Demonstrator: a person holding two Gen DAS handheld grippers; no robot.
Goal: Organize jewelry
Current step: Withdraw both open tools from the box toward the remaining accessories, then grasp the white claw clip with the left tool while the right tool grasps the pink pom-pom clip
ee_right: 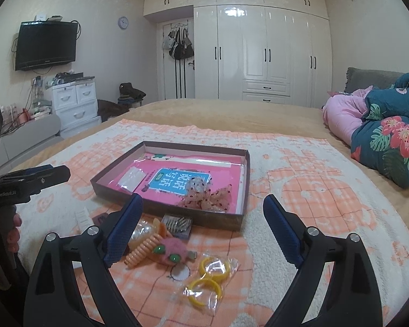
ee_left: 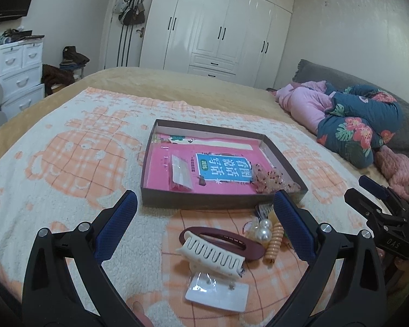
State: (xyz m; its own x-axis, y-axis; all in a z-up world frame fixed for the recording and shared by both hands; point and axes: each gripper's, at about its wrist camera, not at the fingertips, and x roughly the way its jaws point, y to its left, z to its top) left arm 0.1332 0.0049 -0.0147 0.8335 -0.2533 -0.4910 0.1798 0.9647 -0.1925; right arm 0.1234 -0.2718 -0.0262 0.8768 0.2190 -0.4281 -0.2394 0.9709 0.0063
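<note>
A shallow brown box (ee_left: 155, 199) (ee_right: 240, 220) lies on the bed with a pink book, a clear packet (ee_left: 180, 174) (ee_right: 132, 179) and a pink lace hair bow (ee_left: 270, 181) (ee_right: 207, 196) in it. In front of it lie a cream claw clip (ee_left: 212, 256), a maroon clip (ee_left: 231, 241), a white card (ee_left: 218, 294), pearls (ee_left: 263, 230), an orange coil tie (ee_left: 274, 241) (ee_right: 143, 249), a pink fuzzy clip (ee_right: 171, 253), yellow rings in bags (ee_right: 210, 278) and a metal comb (ee_right: 177, 224). My left gripper (ee_left: 204, 212) is open above the clips. My right gripper (ee_right: 203, 212) is open above the fuzzy clip and rings.
A cream and orange blanket (ee_left: 54, 163) (ee_right: 327, 190) covers the bed. Floral and pink bedding (ee_left: 354, 125) (ee_right: 390, 141) is piled at the right. White wardrobes (ee_right: 272, 54) and a drawer unit (ee_right: 73, 103) stand beyond the bed.
</note>
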